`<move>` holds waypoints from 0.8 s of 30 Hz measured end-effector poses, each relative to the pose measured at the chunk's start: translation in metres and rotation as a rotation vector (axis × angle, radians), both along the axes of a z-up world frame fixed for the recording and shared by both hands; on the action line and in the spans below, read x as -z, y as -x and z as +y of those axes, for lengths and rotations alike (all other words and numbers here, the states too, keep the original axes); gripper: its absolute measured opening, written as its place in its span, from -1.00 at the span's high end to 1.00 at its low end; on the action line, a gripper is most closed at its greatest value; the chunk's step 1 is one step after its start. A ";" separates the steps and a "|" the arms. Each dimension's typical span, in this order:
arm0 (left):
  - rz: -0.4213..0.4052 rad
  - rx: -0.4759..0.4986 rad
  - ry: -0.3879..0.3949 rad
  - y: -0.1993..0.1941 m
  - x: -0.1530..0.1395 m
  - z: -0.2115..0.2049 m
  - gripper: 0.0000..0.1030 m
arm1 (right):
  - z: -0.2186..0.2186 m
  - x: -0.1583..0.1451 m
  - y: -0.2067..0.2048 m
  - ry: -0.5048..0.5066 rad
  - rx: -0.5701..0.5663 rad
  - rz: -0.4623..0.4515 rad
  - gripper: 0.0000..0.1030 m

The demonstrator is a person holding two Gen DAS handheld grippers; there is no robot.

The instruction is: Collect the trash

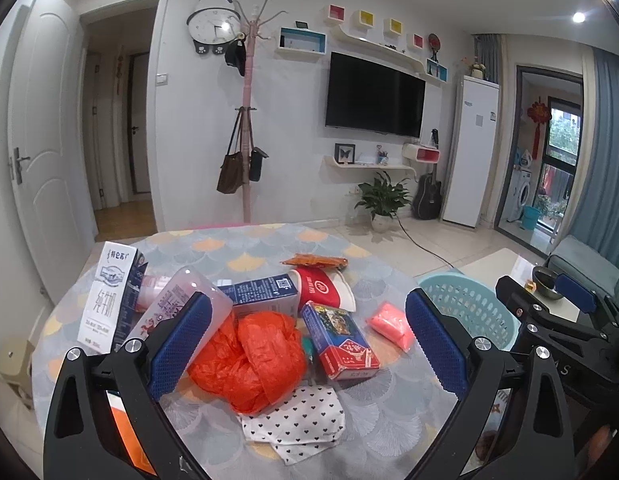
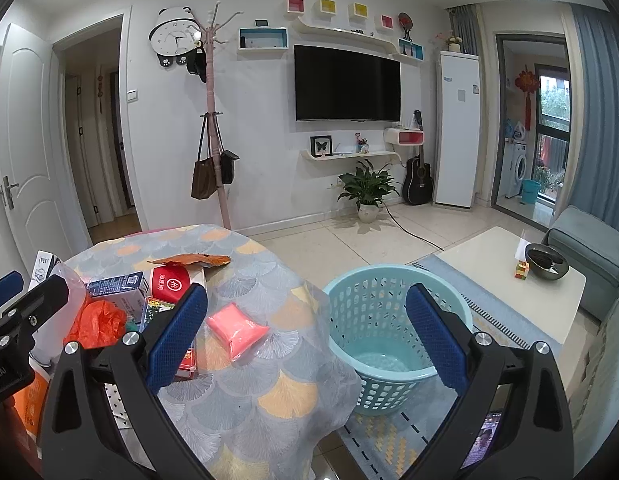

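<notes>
Trash lies heaped on the table (image 1: 213,236), both the left gripper (image 1: 309,340) and right gripper (image 2: 307,332) spread wide and empty, so closing squarely on the crumpled orange bag (image 1: 249,356) probably suits before swinging right to the basket (image 2: 393,280).

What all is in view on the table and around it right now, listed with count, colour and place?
milk carton: one, white and blue, upright, table's left edge
plastic bag: one, orange, crumpled, table centre
card box: one, red and blue, right of the bag
paper cup: one, red and white, lying behind the box
pink packet: one, table's right side
dotted cloth: one, white with black hearts, near edge
basket: one, light blue, on the floor right of the table
left gripper: open, over the bag
right gripper: open, between table and basket
</notes>
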State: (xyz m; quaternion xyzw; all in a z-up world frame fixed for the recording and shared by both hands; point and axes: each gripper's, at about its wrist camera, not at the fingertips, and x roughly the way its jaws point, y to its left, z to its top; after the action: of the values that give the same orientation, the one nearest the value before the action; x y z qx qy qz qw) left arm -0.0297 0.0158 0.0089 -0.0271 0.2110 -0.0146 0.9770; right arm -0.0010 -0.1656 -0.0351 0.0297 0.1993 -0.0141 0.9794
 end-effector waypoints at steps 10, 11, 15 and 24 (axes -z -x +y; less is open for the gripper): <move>0.010 0.016 -0.011 0.005 0.000 -0.007 -0.84 | -0.003 0.006 -0.002 -0.011 -0.001 0.010 -0.84; 0.010 0.016 -0.009 0.005 0.000 -0.007 -0.84 | -0.003 0.006 -0.002 -0.012 -0.002 0.011 -0.84; 0.014 0.015 -0.009 0.000 0.007 -0.006 -0.84 | -0.003 0.008 -0.002 -0.010 0.001 0.011 -0.84; 0.020 0.017 -0.003 -0.001 0.012 -0.003 -0.84 | -0.006 0.014 -0.004 -0.001 0.011 0.022 -0.84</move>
State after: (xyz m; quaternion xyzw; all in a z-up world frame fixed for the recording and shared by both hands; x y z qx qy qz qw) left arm -0.0289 0.0127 -0.0035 -0.0240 0.2211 -0.0223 0.9747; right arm 0.0025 -0.1714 -0.0489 0.0311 0.2099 -0.0200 0.9770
